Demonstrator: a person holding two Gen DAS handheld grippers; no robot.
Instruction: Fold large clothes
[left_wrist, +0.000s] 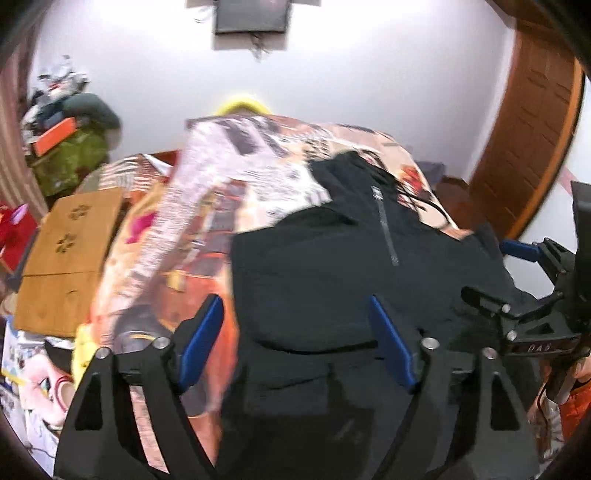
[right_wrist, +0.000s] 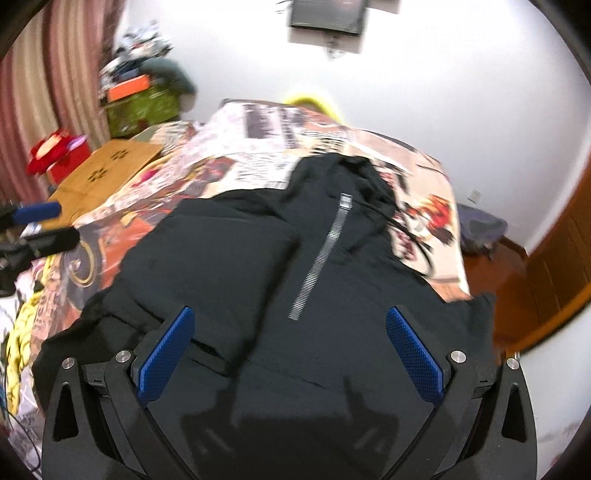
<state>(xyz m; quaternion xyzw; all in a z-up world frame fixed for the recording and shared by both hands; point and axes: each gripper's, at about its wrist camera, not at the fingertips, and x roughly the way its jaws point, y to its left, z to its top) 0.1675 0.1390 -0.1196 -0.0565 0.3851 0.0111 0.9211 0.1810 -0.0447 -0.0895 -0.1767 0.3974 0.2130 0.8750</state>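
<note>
Right wrist: both the left gripper (left_wrist: 297, 339) and right gripper (right_wrist: 290, 352) gape empty above the black jacket (right_wrist: 295, 280).

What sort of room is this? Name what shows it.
Probably a bedroom: a bed under a patterned orange quilt, a black zip-up garment spread on it, striped pink curtains and a brown wooden door.

A large black fabric jacket (right_wrist: 280, 280) with a silver front zipper (right_wrist: 321, 254) lies spread on a patterned bedspread, collar end away from the cameras. One side is folded over its front, and thin black drawstrings trail from the collar onto the bedspread.
</note>
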